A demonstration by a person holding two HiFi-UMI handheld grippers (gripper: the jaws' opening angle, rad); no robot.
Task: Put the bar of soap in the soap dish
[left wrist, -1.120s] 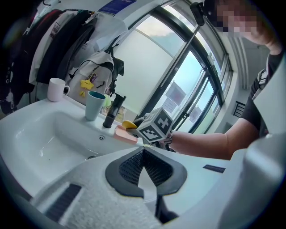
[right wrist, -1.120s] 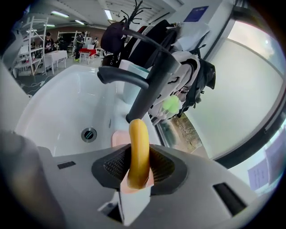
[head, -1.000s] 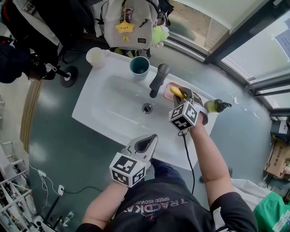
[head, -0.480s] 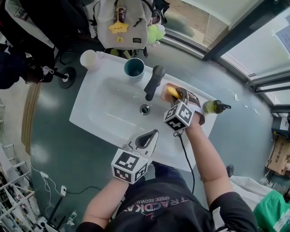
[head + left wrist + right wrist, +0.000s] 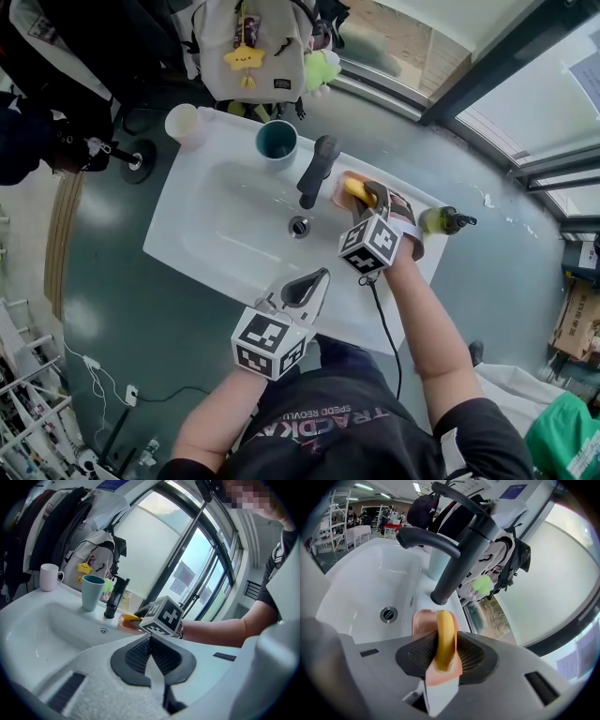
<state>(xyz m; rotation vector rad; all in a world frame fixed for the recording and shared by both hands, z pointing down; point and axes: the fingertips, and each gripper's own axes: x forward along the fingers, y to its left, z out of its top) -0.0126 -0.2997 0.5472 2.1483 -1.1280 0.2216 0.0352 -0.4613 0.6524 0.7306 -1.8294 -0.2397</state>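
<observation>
A yellow bar of soap point(image 5: 444, 634) stands on its edge in the pink soap dish point(image 5: 423, 620), on the sink rim right of the tap. My right gripper point(image 5: 443, 645) has a pad against each side of the bar. Its jaws have just been opening slightly, with the soap still between them. In the head view the soap point(image 5: 356, 190) shows just beyond the right gripper point(image 5: 367, 197), over the dish point(image 5: 341, 193). My left gripper point(image 5: 316, 279) hovers at the sink's near rim, shut with nothing in it. In its own view the left gripper point(image 5: 151, 641) looks towards the soap point(image 5: 131, 617).
A dark tap point(image 5: 317, 169) stands just left of the dish, above the white basin point(image 5: 234, 225) and its drain point(image 5: 299, 225). A teal cup point(image 5: 278, 141) and a pale mug point(image 5: 183, 122) sit on the back rim. A green dispenser bottle point(image 5: 441, 220) stands at the right end.
My left gripper has edged a little towards the basin. My right gripper stays at the dish with the soap between its jaws. The head view has shifted slightly.
</observation>
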